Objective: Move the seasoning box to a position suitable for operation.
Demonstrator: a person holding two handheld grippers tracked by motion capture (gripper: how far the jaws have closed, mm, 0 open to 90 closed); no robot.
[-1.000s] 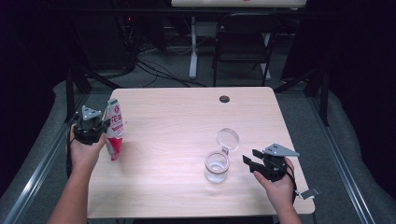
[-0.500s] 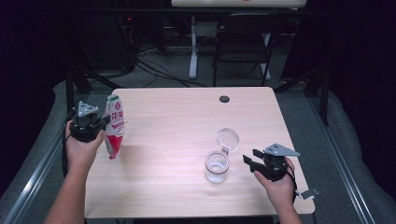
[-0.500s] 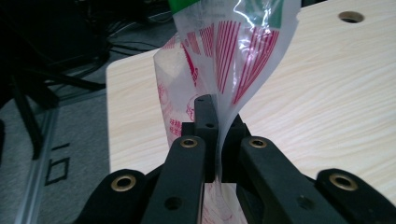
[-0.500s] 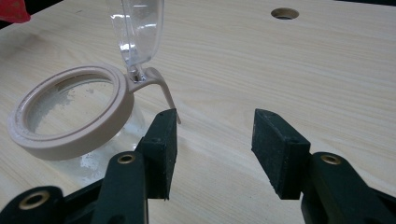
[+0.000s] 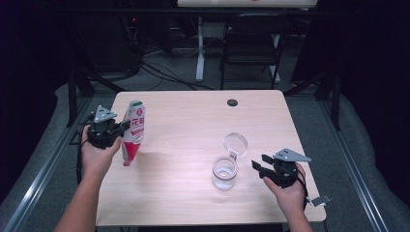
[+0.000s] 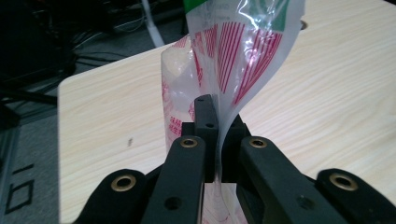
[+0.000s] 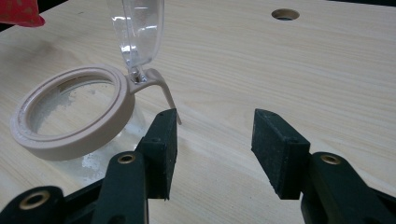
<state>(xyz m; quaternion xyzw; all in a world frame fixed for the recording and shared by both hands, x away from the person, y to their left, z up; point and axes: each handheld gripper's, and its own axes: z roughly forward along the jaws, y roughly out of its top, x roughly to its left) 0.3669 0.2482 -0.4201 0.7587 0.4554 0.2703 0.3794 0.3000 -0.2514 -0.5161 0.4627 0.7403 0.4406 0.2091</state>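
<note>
My left gripper (image 5: 115,130) is shut on a red-and-white plastic bag (image 5: 132,132) with a green top, held upright above the table's left side. In the left gripper view the bag (image 6: 233,60) rises from between the closed jaws of that gripper (image 6: 214,140). A clear glass jar (image 5: 225,172) with a beige rim stands right of the table's middle, its clear hinged lid (image 5: 235,144) flipped up. My right gripper (image 5: 258,166) stands open just right of the jar. In the right gripper view the jar (image 7: 70,112) and lid (image 7: 137,30) lie left of the open gripper (image 7: 212,140).
The wooden table (image 5: 193,125) has a round cable hole (image 5: 232,102) near its far edge. A black chair (image 5: 251,48) and cables sit on the floor behind. The table's right edge lies close to my right hand.
My left gripper has shifted slightly toward the near side with the bag, which has tilted a bit. The right gripper and jar have not moved.
</note>
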